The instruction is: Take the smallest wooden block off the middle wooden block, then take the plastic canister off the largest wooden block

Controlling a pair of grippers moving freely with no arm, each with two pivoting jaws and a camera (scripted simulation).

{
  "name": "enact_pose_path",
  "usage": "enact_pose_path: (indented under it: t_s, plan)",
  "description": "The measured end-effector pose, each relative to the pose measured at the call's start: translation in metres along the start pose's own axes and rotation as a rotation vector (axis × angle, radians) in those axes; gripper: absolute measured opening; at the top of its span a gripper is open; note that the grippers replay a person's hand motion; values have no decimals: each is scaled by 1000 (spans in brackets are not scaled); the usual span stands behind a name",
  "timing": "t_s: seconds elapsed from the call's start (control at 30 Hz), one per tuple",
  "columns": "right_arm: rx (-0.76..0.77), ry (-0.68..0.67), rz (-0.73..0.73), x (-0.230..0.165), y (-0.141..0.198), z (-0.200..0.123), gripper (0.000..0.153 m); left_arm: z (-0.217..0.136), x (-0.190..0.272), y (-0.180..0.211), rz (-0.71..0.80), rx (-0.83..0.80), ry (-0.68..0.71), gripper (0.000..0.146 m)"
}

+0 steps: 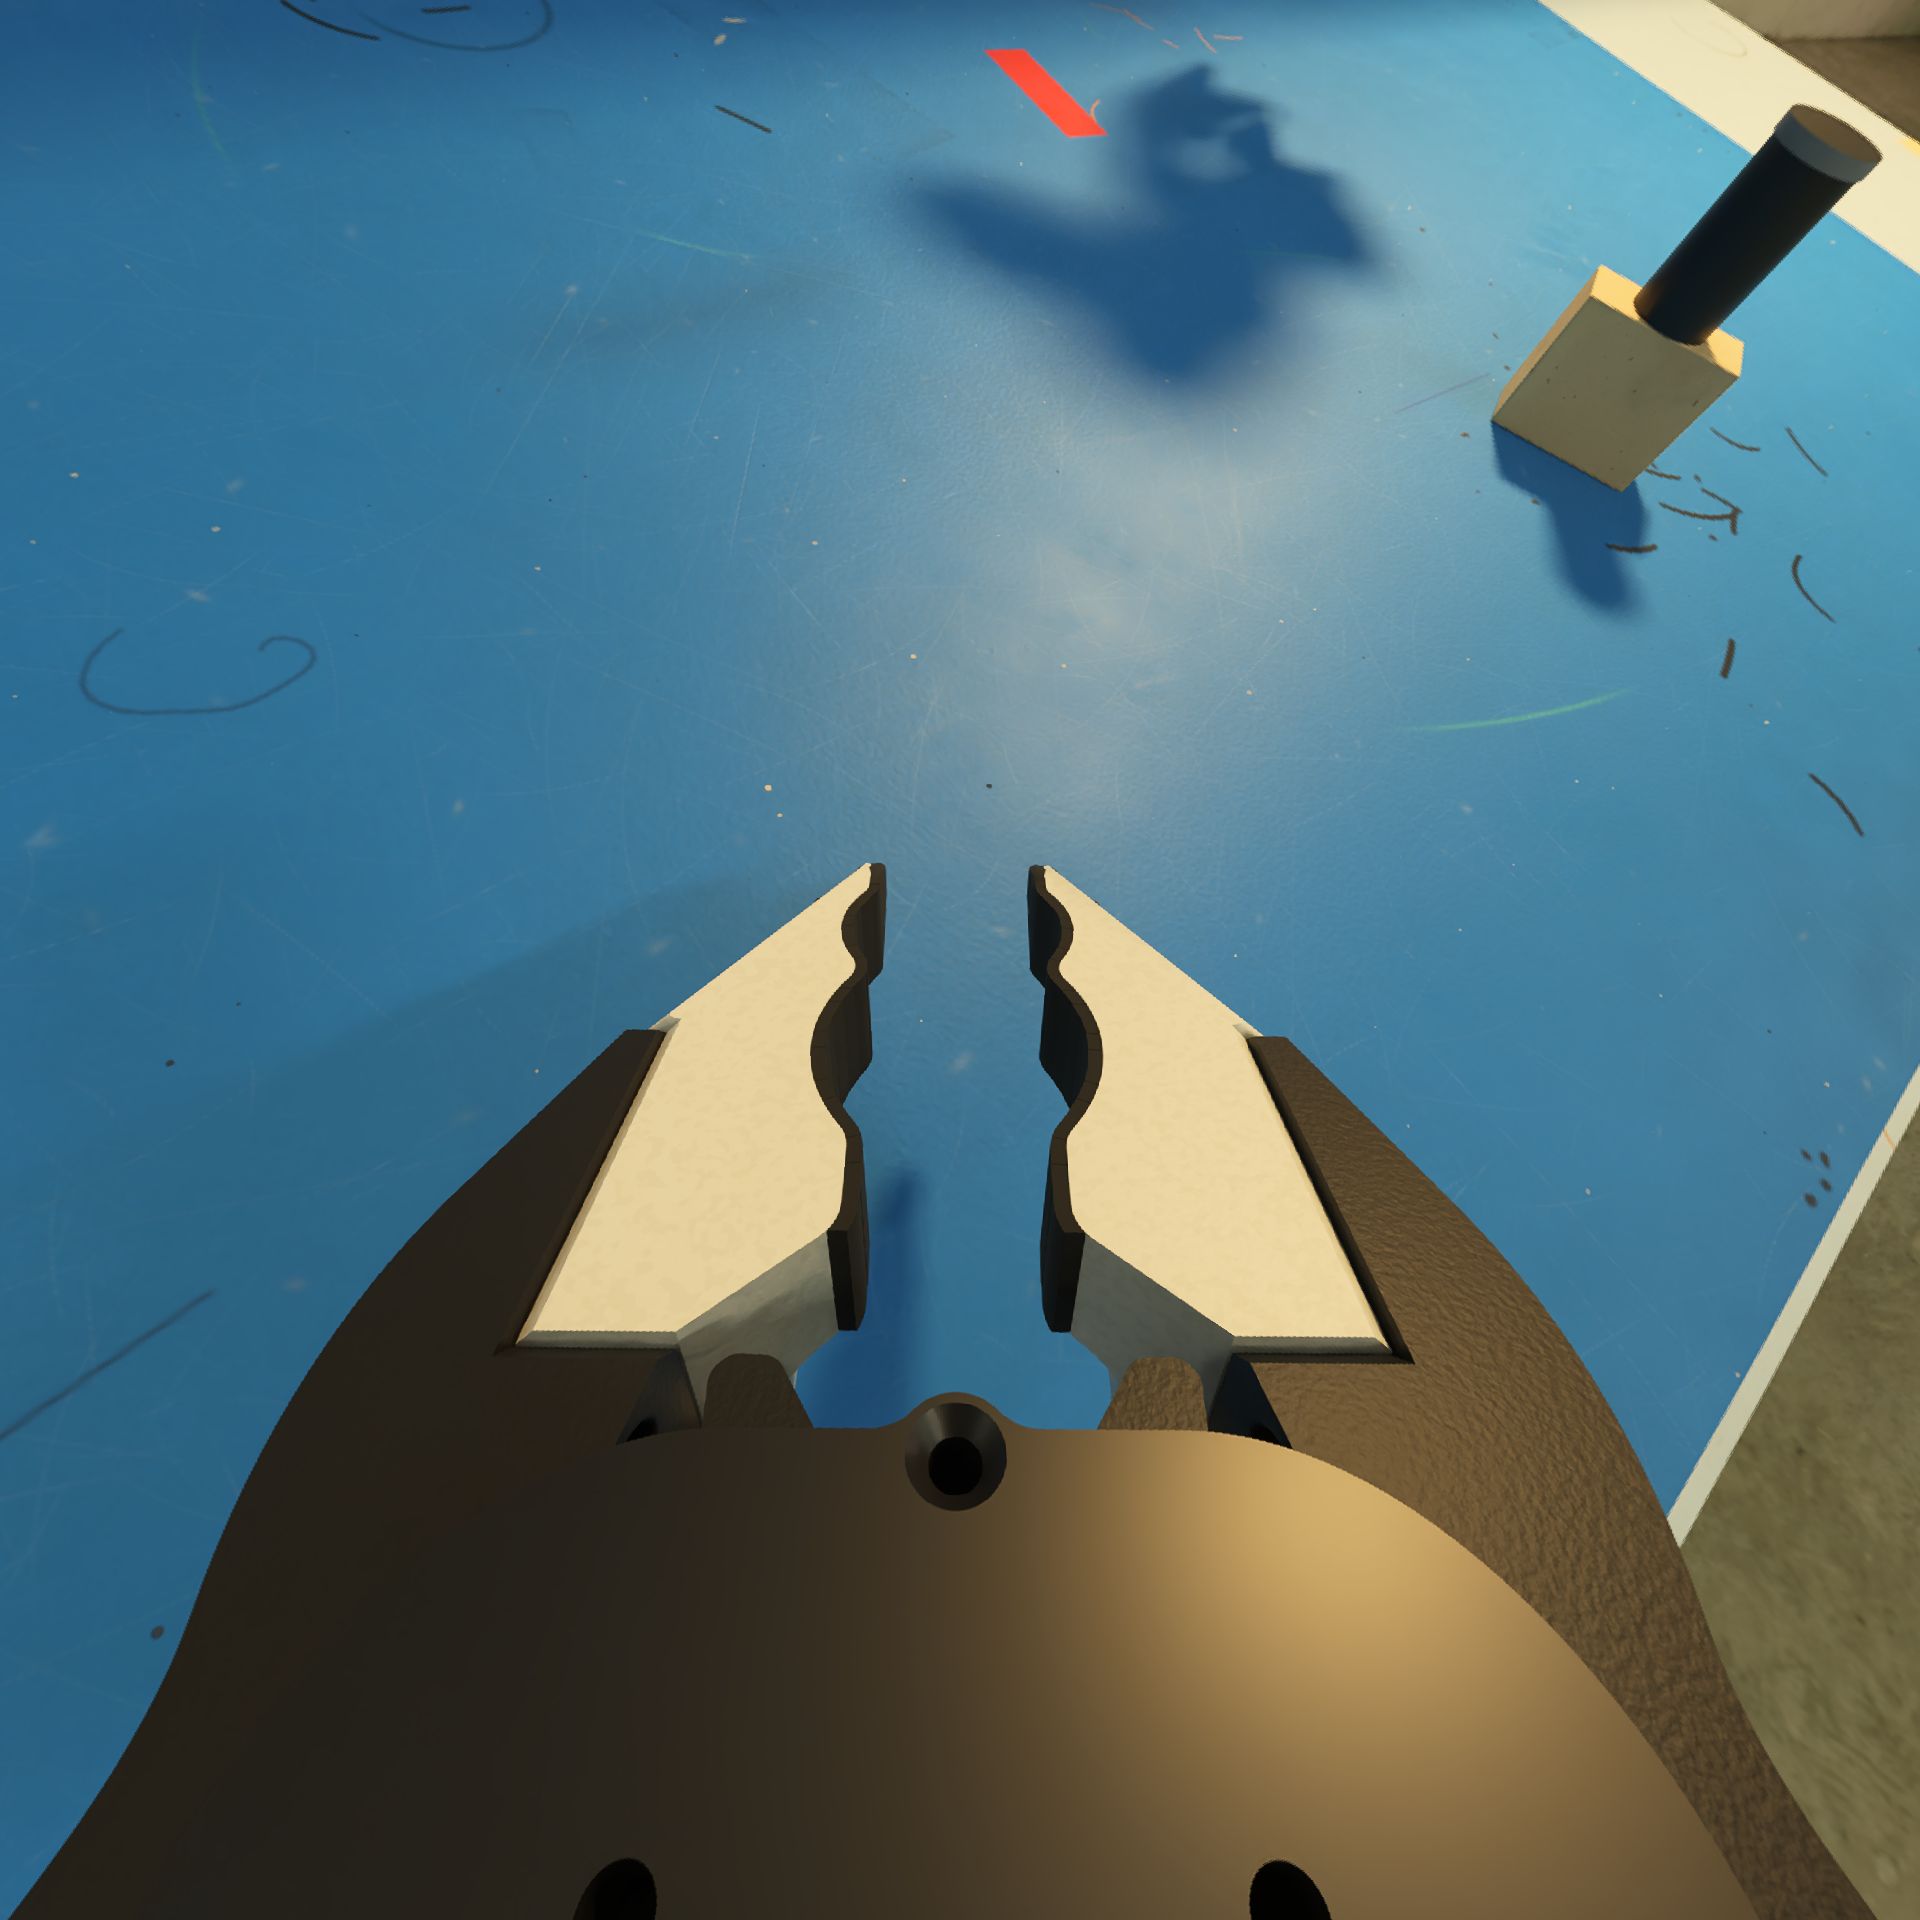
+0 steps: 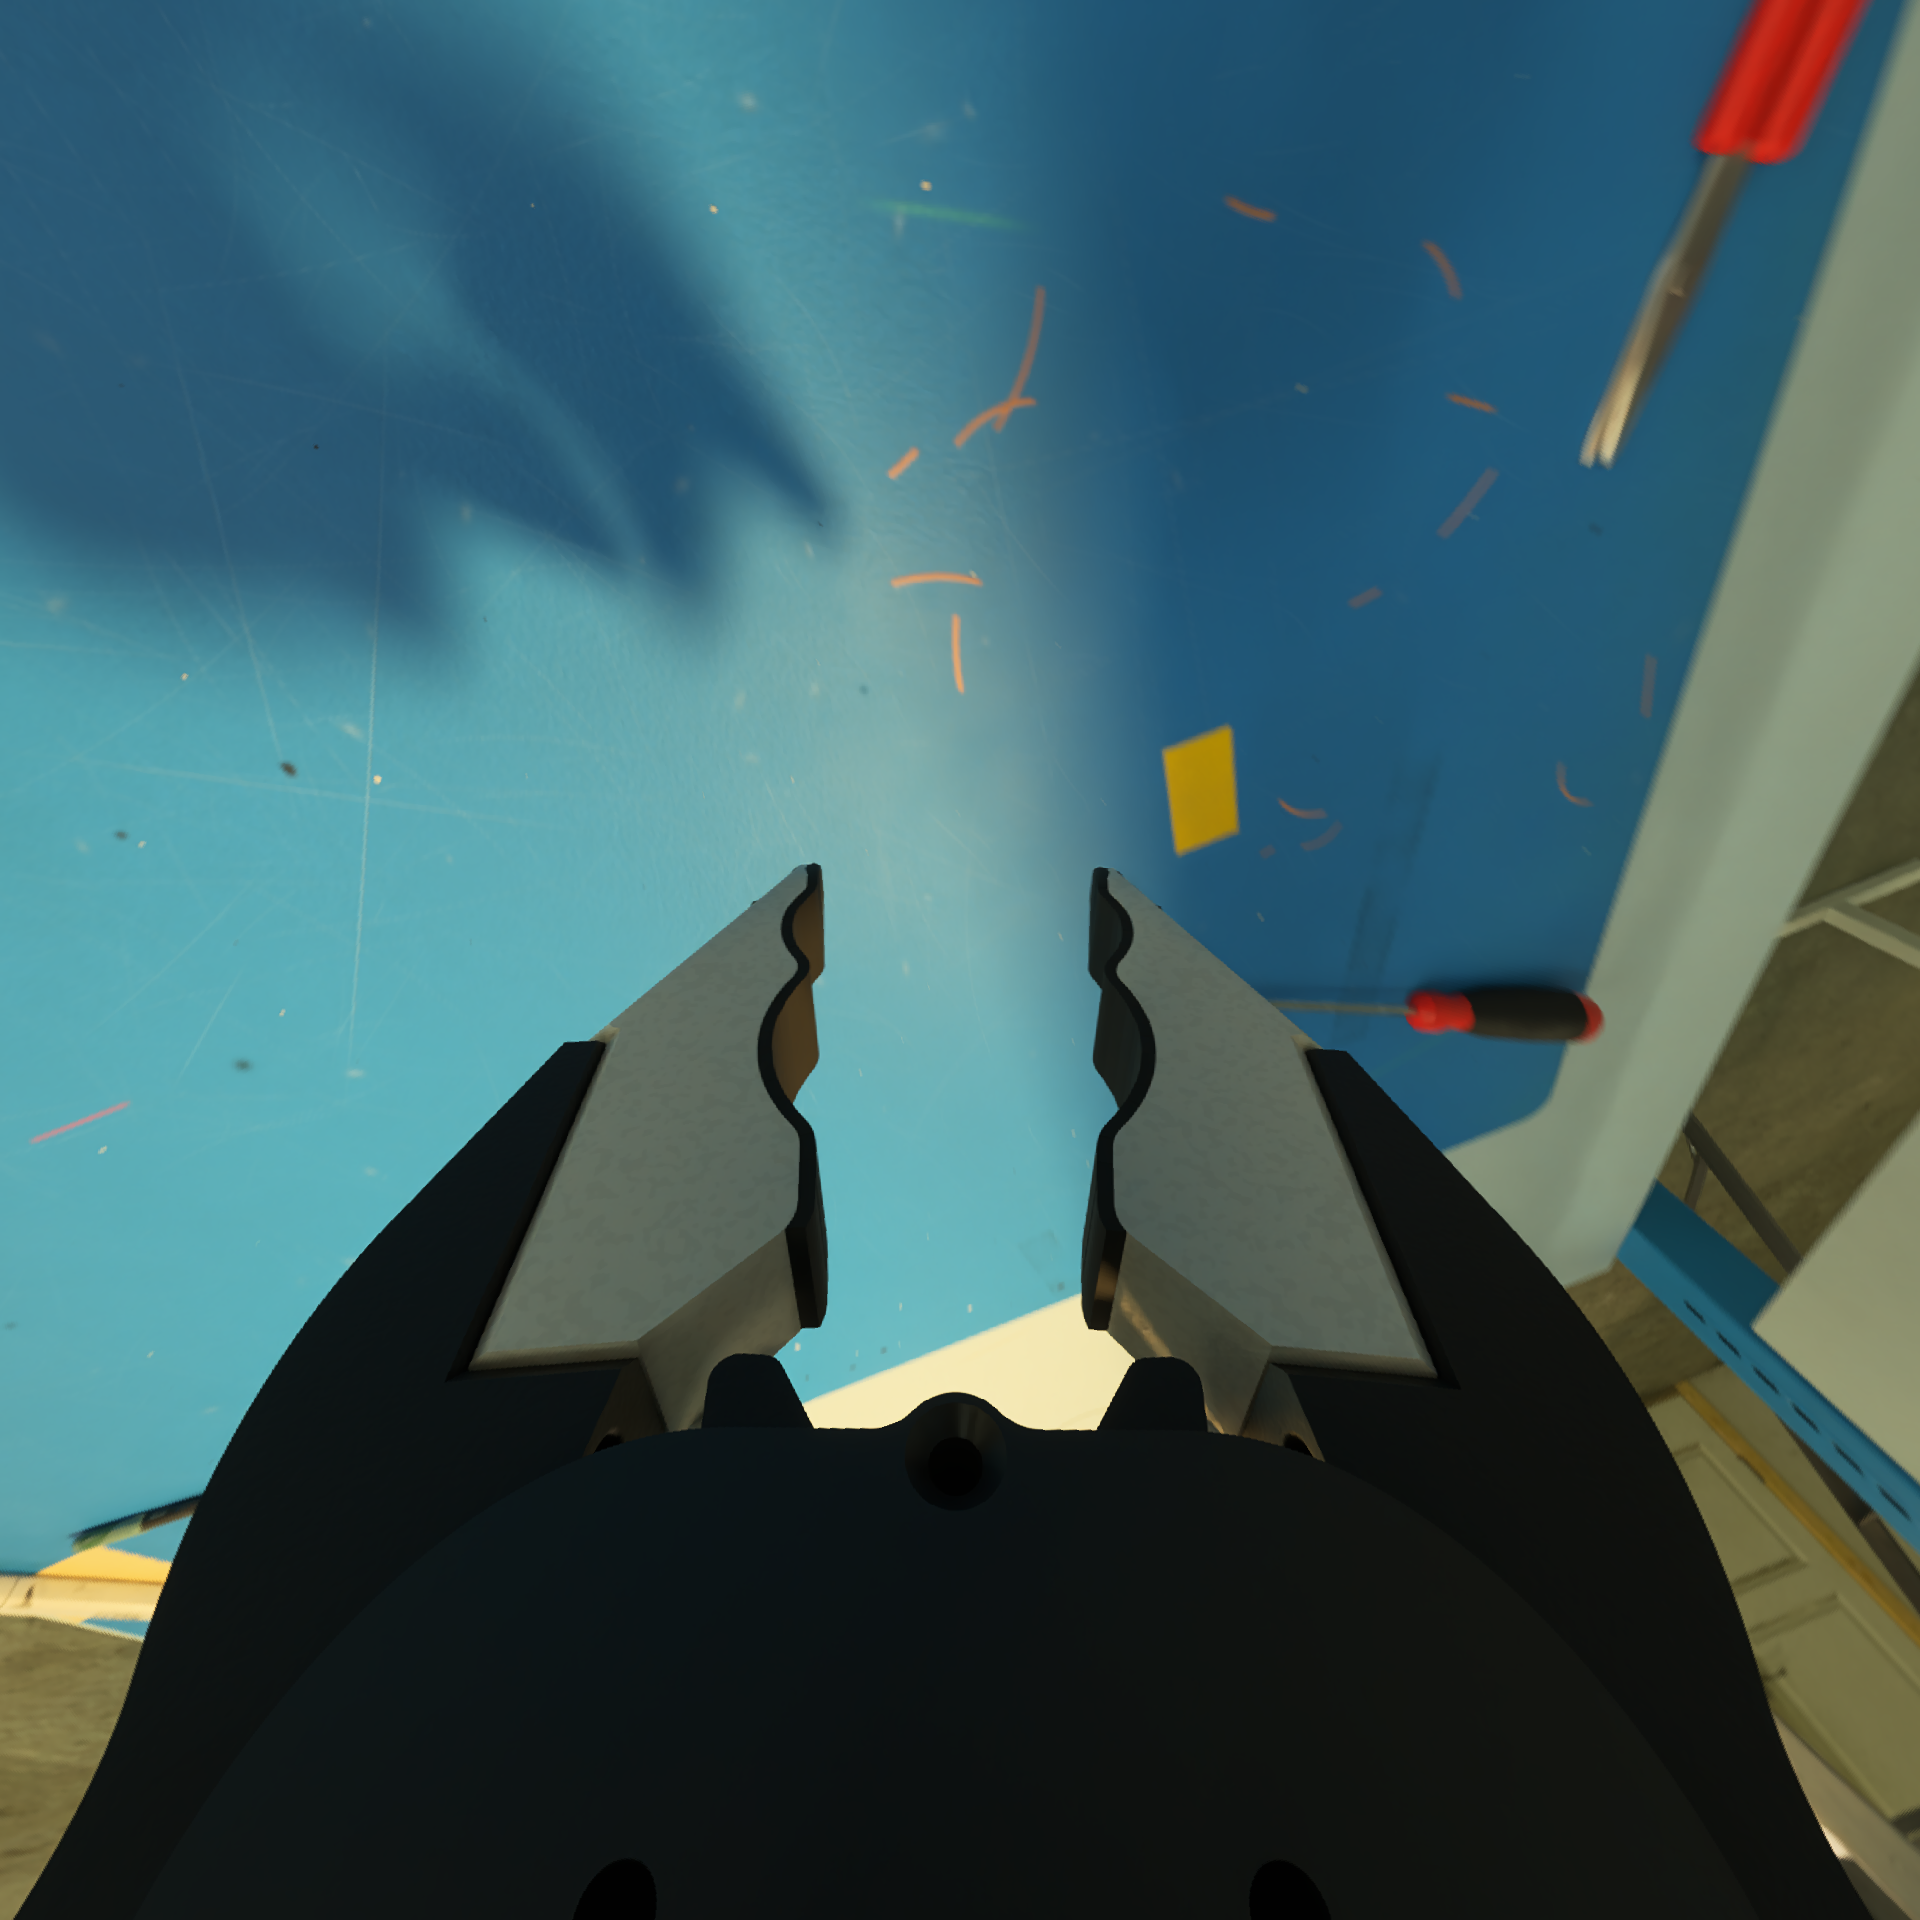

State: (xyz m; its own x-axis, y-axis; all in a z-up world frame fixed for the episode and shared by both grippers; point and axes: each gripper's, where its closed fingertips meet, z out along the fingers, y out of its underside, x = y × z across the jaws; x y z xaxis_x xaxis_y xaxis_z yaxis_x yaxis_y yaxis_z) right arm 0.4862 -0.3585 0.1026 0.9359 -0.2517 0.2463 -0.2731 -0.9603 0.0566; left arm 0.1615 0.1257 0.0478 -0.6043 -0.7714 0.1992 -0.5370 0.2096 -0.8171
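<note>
Two grippers hang over a scuffed blue table (image 1: 623, 468), and neither holds anything. Your left gripper (image 1: 956, 878) has its cream, wavy-edged fingers (image 1: 727, 1122) set apart with only bare blue surface showing in the gap; its brown body has a grainy, pebbled skin. Your right gripper (image 2: 956, 878) looks the same in shape but sits in shadow, its body nearly black, its grey speckled fingers (image 2: 665, 1143) spread a little wider, also around nothing.

Look to the upper right of the left wrist view for the task's things: a pale, speckled wooden block (image 1: 1616, 379), a squat rectangular slab with sharp corners, rests on the table near its cream border. On its top face stands the plastic canister (image 1: 1756, 223), a smooth dark cylinder with a flat greyish end, leaning away in the wide-angle view. Only this one block shows; you cannot tell from here where the other blocks are.

Elsewhere on the table you have a flat red strip (image 1: 1044, 94) far ahead of the left gripper. The right wrist view shows a flat yellow rectangle (image 2: 1200, 790), a small screwdriver with a red-and-black handle (image 2: 1507, 1013) near the rounded table corner, and a larger, blurred screwdriver with a ribbed red handle (image 2: 1771, 78). Thin orange and dark curled scratches mark the matte surface.
</note>
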Motion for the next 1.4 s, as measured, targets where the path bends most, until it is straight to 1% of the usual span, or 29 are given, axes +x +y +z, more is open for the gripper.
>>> enact_pose_path:
  t_s: [0.03, 0.1, 0.17, 0.23, 0.3, 0.33, 0.4, 0.43, 0.47, 0.5, 0.6, 0.67, 0.7, 0.73, 0.8, 0.87, 0.9, 0.93, 1.03, 1.4]
  plan:
    - [1, 12, 12, 4, 3, -12, 55, 0, 0, 0, -2, 1, 1, 27]
    - [18, 61, 24, 13, 7, -43, 57, 0, 0, -2, 1, 2, 1, 27]
    - [78, 164, 39, 22, 5, -84, 56, 0, 0, -4, 14, 10, -4, 27]
    - [199, 290, 80, 20, -5, -132, 57, -3, -1, -8, 33, 33, -14, 27]
    - [362, 398, 137, 0, -17, -175, 58, -7, -2, -14, 46, 68, -28, 27]
    - [446, 446, 169, -18, -22, -193, 59, -10, -2, -18, 50, 90, -33, 27]
    - [615, 469, 238, -66, -28, -209, 59, -17, -3, -25, 53, 132, -38, 27]
    - [686, 477, 298, -91, -27, -209, 54, -20, -4, -27, 54, 148, -42, 27]
    - [743, 472, 365, -117, -27, -202, 46, -23, -6, -29, 57, 163, -53, 27]
    - [805, 433, 434, -145, -28, -190, 40, -27, -10, -29, 62, 175, -77, 27]
    - [1011, 171, 699, -225, -34, -135, 34, -34, -25, -30, 107, 184, -178, 27]
    - [1065, 51, 890, -261, -35, -95, 36, -35, -30, -32, 123, 193, -207, 27]
    - [1092, 5, 947, -275, -35, -80, 37, -35, -31, -33, 118, 198, -207, 27]
    - [1119, 0, 1013, -284, -33, -69, 38, -35, -31, -33, 108, 202, -199, 27]
    - [1191, 49, 1161, -294, -26, -56, 39, -33, -31, -33, 87, 200, -178, 27]
    - [1273, 78, 1252, -302, -22, -48, 38, -32, -34, -31, 76, 187, -170, 27]
    - [1280, 69, 1271, -303, -21, -49, 39, -31, -35, -31, 72, 183, -167, 27]
    - [1291, 66, 1247, -302, -21, -55, 39, -30, -36, -31, 66, 180, -161, 27]
    - [1339, 163, 1186, -290, -15, -65, 38, -25, -37, -29, 38, 164, -137, 28]
    - [1258, 242, 1095, -282, -16, -57, 38, -12, -36, -25, 6, 113, -105, 30]
